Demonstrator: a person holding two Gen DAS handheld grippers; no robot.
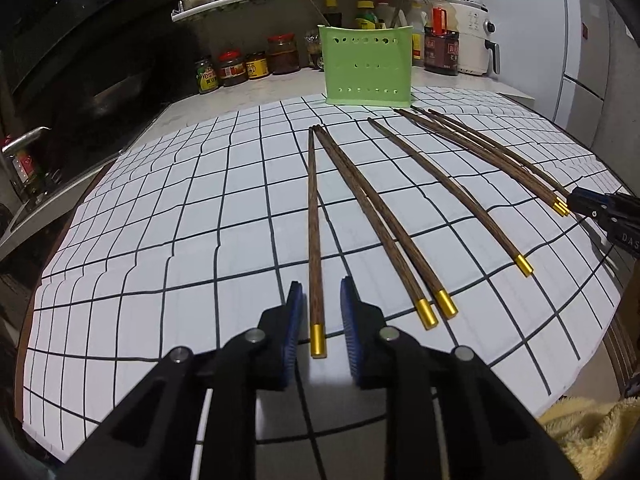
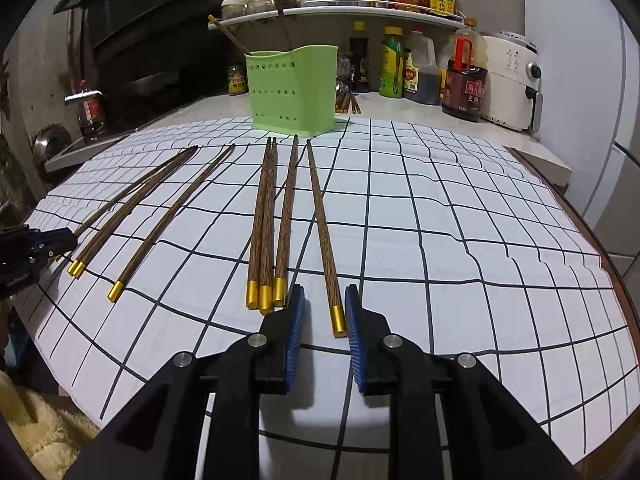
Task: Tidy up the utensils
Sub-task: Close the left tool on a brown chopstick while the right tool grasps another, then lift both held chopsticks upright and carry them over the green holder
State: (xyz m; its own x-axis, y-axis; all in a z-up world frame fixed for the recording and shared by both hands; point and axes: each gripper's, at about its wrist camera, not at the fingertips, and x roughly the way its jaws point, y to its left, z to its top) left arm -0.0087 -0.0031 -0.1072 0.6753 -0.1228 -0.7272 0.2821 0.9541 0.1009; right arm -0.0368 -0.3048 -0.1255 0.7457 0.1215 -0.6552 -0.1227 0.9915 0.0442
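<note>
Left view only: my left gripper (image 1: 320, 320), fingers apart around the gold end of one chopstick (image 1: 315, 236).
Right view only: my right gripper (image 2: 325, 324), fingers apart around another chopstick (image 2: 323, 232).
Holder: green holder (image 2: 294, 92) stands far ahead on the tabletop (image 2: 480, 240).
Pose: both grippers low, pointing forward.

A home kitchen: sauce bottles (image 2: 466, 80), spice jars (image 1: 244, 66) and an air fryer (image 2: 512, 80) line the counter (image 1: 280, 84).

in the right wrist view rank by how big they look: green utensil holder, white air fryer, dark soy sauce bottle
1. green utensil holder, though it stands nearer the camera
2. white air fryer
3. dark soy sauce bottle, close to the fryer in height but narrower
</note>
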